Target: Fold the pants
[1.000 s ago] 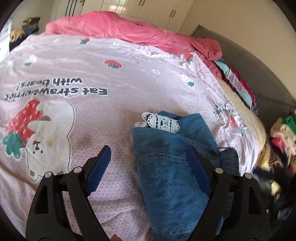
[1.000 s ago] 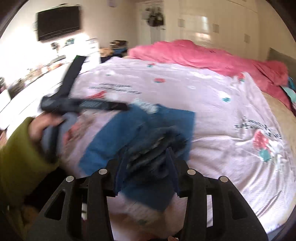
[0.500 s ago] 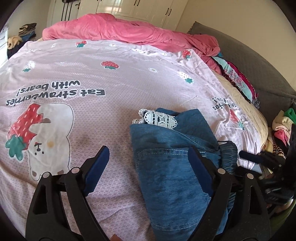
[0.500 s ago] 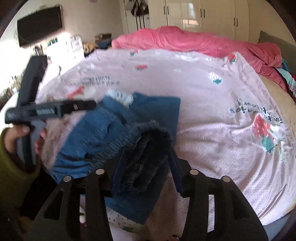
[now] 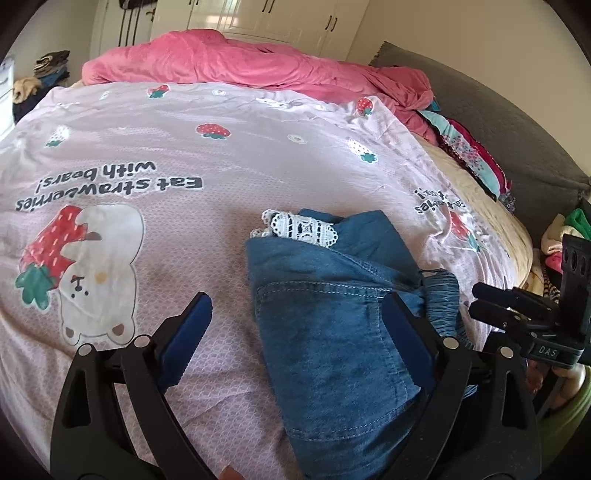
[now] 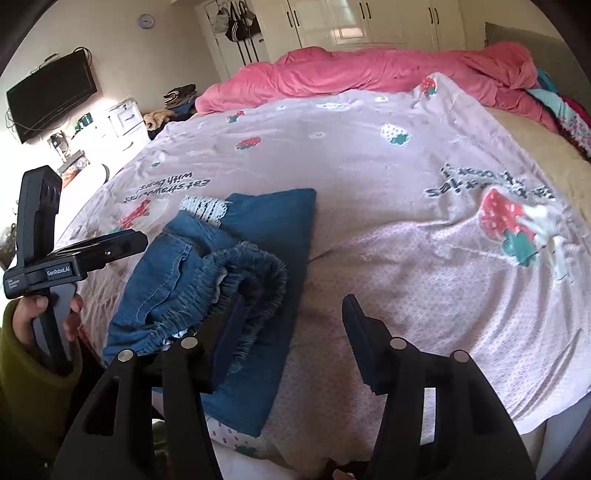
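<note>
Folded blue denim pants (image 5: 332, 317) with a white lace trim (image 5: 303, 230) lie on the pink strawberry bedspread (image 5: 184, 147) near its front edge. My left gripper (image 5: 295, 328) is open; its right finger rests over the pants, its left finger over bare bedspread. In the right wrist view the pants (image 6: 229, 266) lie folded, their elastic waistband (image 6: 251, 273) bunched on top. My right gripper (image 6: 291, 328) is open and empty, its left finger beside the waistband. The left gripper's body (image 6: 55, 258) shows at left there, and the right gripper (image 5: 524, 314) shows at the left view's right edge.
A pink duvet (image 5: 240, 62) is heaped at the far end of the bed. Colourful clothes (image 5: 469, 155) lie along the grey headboard (image 5: 517, 122) at right. A TV (image 6: 51, 99) and white drawers (image 6: 125, 122) stand at left. White wardrobes (image 6: 369, 22) are behind.
My right gripper has opened and let go of the pants' waistband, which now rests on the folded pile. The left gripper stays open and has barely moved.
</note>
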`<state>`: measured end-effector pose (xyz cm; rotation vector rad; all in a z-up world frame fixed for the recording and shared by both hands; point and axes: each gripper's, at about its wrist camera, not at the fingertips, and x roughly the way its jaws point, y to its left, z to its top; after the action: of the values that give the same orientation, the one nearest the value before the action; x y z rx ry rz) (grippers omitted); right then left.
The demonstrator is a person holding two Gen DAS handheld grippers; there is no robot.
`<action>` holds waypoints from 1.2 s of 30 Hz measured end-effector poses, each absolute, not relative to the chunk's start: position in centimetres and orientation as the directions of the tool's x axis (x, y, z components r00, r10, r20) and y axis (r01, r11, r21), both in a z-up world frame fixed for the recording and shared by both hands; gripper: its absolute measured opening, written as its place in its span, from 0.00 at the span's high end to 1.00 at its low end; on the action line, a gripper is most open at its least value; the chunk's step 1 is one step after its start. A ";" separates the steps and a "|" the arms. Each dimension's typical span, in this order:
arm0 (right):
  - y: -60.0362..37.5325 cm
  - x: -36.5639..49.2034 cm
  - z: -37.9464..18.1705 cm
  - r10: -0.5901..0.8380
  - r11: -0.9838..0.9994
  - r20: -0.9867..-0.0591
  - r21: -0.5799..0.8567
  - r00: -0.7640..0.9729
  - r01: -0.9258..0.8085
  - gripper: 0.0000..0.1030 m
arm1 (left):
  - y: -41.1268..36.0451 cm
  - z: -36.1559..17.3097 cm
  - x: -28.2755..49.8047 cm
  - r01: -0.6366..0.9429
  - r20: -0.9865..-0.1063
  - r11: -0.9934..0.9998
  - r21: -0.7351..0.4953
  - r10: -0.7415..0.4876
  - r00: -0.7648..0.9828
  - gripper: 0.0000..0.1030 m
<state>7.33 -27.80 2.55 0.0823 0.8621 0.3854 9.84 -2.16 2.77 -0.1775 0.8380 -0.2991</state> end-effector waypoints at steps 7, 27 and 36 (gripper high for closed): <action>-27.3 8.3 1.0 0.431 0.896 -0.753 0.291 0.498 -0.335 0.48 | -2.4 1.0 9.2 0.184 -0.731 0.933 -0.309 -0.357 0.581 0.16; -26.4 10.8 -0.8 0.553 0.822 -0.731 0.400 0.401 -0.405 0.57 | -4.0 -1.1 8.7 0.237 -0.736 0.922 -0.306 -0.387 0.555 0.42; -25.9 11.5 -1.5 0.569 0.808 -0.718 0.400 0.400 -0.432 0.58 | -4.3 -1.9 9.1 0.241 -0.723 0.916 -0.320 -0.401 0.563 0.42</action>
<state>11.50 -25.88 -1.52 0.1586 0.9701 0.6366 9.12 -4.27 -1.86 -0.1932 0.8972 -0.3805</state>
